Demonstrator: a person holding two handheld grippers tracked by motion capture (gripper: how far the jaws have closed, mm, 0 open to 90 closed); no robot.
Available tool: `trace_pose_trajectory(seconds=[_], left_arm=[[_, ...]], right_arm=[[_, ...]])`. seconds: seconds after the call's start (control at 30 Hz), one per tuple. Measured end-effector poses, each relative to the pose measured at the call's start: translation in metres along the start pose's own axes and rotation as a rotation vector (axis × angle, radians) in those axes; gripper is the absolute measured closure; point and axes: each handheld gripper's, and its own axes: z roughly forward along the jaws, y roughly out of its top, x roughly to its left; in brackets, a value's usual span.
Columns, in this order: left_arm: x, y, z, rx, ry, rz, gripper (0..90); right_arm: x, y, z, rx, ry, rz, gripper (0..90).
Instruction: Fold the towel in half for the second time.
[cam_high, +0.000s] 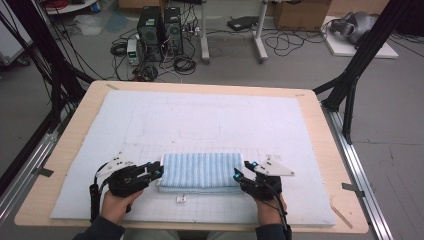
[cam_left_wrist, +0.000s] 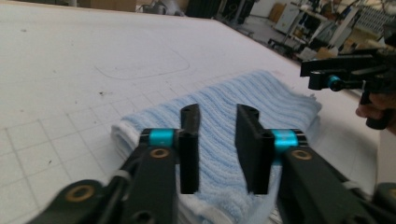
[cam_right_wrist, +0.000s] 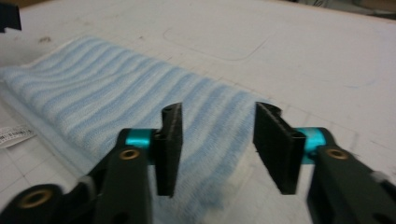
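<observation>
A folded towel (cam_high: 200, 170) with light blue and white stripes lies on the white gridded mat (cam_high: 200, 115), near the front. My left gripper (cam_high: 159, 170) sits at the towel's left end, its jaws apart over the towel edge (cam_left_wrist: 261, 93) with nothing pinched between them. My right gripper (cam_high: 241, 171) stands at the towel's right end, also open, and the striped cloth (cam_right_wrist: 93, 88) lies beneath and beyond its jaws. In the left gripper view my own gripper (cam_left_wrist: 218, 116) frames the towel, and the right gripper (cam_left_wrist: 327, 77) shows farther off at the upper right.
A small white label (cam_high: 181, 199) lies on the mat just in front of the towel. The mat covers a wooden table (cam_high: 320, 120). Beyond the table, computers and cables (cam_high: 160, 30) stand on the floor, with black frame posts (cam_high: 357, 65) at both sides.
</observation>
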Motion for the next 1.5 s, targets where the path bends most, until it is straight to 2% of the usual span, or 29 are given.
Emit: trace_pose_trajectory(seconds=[0.07, 0.13, 0.2, 0.3, 0.5, 0.73, 0.8, 0.83, 0.87, 0.9, 0.97, 1.0, 1.07, 1.17, 1.23, 1.33, 1.43, 1.5], left_arm=[[-0.002, -0.001, 0.008, 0.041, 0.006, 0.004, 77.6], [-0.004, -0.005, 0.014, 0.092, 0.014, 0.017, 77.8], [-0.007, -0.008, 0.018, 0.153, 0.038, 0.044, 77.7], [-0.009, -0.011, 0.022, 0.222, 0.069, 0.056, 76.9], [-0.013, -0.013, 0.022, 0.276, 0.091, 0.077, 77.5], [-0.014, -0.015, 0.019, 0.284, 0.090, 0.083, 78.3], [-0.013, -0.015, 0.018, 0.269, 0.084, 0.076, 75.9], [-0.013, -0.014, 0.016, 0.259, 0.078, 0.076, 71.6], [-0.012, -0.014, 0.014, 0.236, 0.066, 0.077, 68.6], [-0.012, -0.014, 0.012, 0.199, 0.052, 0.080, 66.8], [-0.010, -0.014, 0.005, 0.104, 0.041, 0.121, 63.3], [-0.009, -0.013, 0.003, 0.062, 0.053, 0.134, 58.4], [-0.006, -0.010, -0.002, 0.017, 0.072, 0.084, 46.8], [-0.001, -0.007, -0.008, -0.035, 0.108, 0.030, 33.0], [0.002, -0.005, -0.012, -0.067, 0.129, 0.022, 22.6], [0.006, 0.000, -0.021, -0.101, 0.137, 0.036, 20.0], [0.009, 0.005, -0.029, -0.124, 0.146, 0.048, 20.1], [0.009, 0.007, -0.033, -0.131, 0.150, 0.058, 20.1]], right_arm=[[0.002, 0.002, 0.010, 0.055, 0.018, -0.010, 65.1], [0.005, 0.001, 0.016, 0.091, 0.020, -0.022, 65.6], [0.006, -0.002, 0.018, 0.117, 0.025, -0.026, 65.5], [0.005, -0.006, 0.018, 0.157, 0.041, -0.015, 65.6], [0.006, -0.014, 0.014, 0.193, 0.066, -0.029, 65.6], [0.008, -0.021, 0.008, 0.184, 0.069, -0.034, 65.9], [0.009, -0.022, 0.007, 0.180, 0.074, -0.034, 65.4], [0.009, -0.022, 0.005, 0.177, 0.075, -0.031, 61.8], [0.009, -0.022, 0.004, 0.161, 0.078, -0.033, 52.7], [0.009, -0.022, 0.002, 0.135, 0.071, -0.041, 43.5], [0.008, -0.022, -0.005, 0.078, 0.045, -0.038, 37.3], [0.007, -0.021, -0.009, 0.055, 0.029, -0.042, 35.0], [0.003, -0.020, -0.016, 0.020, 0.015, -0.029, 29.9], [-0.005, -0.019, -0.024, 0.002, -0.002, -0.006, 24.8], [-0.011, -0.020, -0.028, -0.017, -0.026, 0.012, 19.8], [-0.019, -0.021, -0.036, -0.026, -0.077, 0.030, 11.5], [-0.031, -0.021, -0.045, -0.054, -0.093, 0.047, 11.3], [-0.036, -0.021, -0.049, -0.054, -0.091, 0.052, 11.3]])
